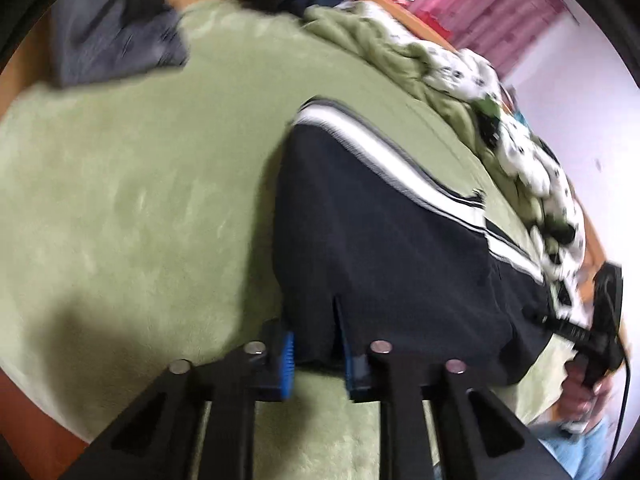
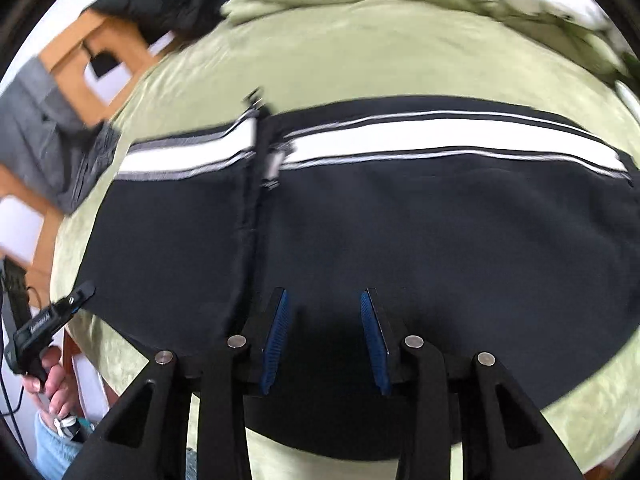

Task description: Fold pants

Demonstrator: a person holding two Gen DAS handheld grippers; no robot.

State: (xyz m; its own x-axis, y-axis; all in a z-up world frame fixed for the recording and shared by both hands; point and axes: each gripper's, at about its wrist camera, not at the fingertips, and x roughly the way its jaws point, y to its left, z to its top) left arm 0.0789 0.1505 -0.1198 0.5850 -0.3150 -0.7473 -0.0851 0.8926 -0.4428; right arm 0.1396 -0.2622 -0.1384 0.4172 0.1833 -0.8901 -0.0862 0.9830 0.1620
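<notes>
While the left tongs (image 1: 318, 350) pinch the pants (image 1: 380, 240), the right tongs (image 2: 324, 316) hover open above them.

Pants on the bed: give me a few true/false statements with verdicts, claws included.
1. The left claw is clamped on the edge of the black pants. True.
2. The right claw grips the pants. False: its jaws stand apart over the fabric, gripping nothing.
3. The pants carry a white side stripe. True.
4. The pants lie on a bare wooden floor. False: they lie on a green bed cover.
5. A grey garment lies at the bed's far corner. True.
</notes>
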